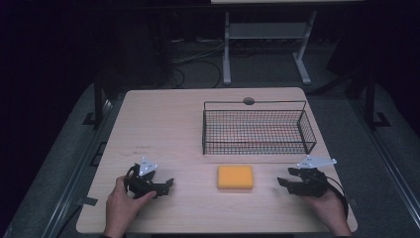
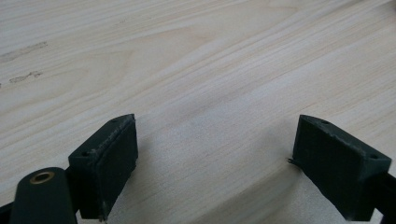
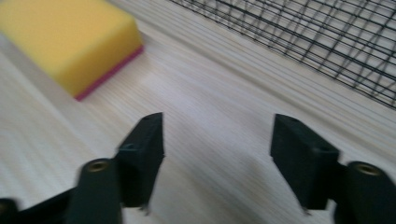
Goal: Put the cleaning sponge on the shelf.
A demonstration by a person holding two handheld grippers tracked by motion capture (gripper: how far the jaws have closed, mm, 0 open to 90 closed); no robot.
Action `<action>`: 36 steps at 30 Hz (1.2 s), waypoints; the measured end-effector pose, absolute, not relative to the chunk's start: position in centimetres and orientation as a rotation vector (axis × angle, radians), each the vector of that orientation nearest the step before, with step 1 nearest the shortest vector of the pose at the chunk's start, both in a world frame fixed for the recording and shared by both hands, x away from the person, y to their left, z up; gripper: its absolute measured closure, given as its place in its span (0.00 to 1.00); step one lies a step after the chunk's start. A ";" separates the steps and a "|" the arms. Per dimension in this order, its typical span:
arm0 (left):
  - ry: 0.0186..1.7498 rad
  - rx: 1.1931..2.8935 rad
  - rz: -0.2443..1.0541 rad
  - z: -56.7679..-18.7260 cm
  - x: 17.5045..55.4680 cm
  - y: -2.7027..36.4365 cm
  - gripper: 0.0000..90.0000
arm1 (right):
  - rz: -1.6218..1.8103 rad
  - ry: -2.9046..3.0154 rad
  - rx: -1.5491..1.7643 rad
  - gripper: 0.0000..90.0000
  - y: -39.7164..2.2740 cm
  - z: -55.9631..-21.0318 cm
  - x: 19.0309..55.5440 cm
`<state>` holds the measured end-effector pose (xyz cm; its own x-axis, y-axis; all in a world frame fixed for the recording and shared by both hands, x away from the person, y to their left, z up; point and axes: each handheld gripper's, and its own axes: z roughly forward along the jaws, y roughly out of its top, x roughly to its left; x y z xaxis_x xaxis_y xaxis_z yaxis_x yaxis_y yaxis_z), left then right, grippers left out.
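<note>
From the high view, the yellow sponge (image 1: 235, 177) lies at lower centre of the tabletop (image 1: 163, 124), between the left tongs (image 1: 167, 184) and right tongs (image 1: 285, 177), with the wire basket (image 1: 257, 130) just behind it.

The left gripper view adds bare wood grain between wide-open jaws.

The right gripper view reveals the sponge's pink underside at upper left, basket mesh at upper right, jaws apart and empty. A good grasp would likely square the jaws across the sponge's sides.
</note>
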<state>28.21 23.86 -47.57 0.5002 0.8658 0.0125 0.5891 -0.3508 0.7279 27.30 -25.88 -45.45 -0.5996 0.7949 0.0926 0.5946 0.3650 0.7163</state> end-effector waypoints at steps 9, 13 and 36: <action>1.188 2.073 0.529 -47.6 28.2 23.9 0.15 | 1.127 2.416 1.174 0.97 -25.0 -44.5 27.3; 1.189 2.072 0.529 -47.6 28.2 23.9 0.15 | 1.135 2.464 1.143 0.99 -24.2 -44.4 27.4; 1.188 2.072 0.528 -47.6 28.2 23.9 0.15 | 1.238 2.634 0.974 1.00 -19.4 -44.3 26.8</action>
<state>28.21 23.86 -47.57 0.5003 0.8658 0.0123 0.5890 -0.3507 0.7280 26.82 -19.44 -44.28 -0.7961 0.5735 0.1932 0.5148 0.4739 0.7144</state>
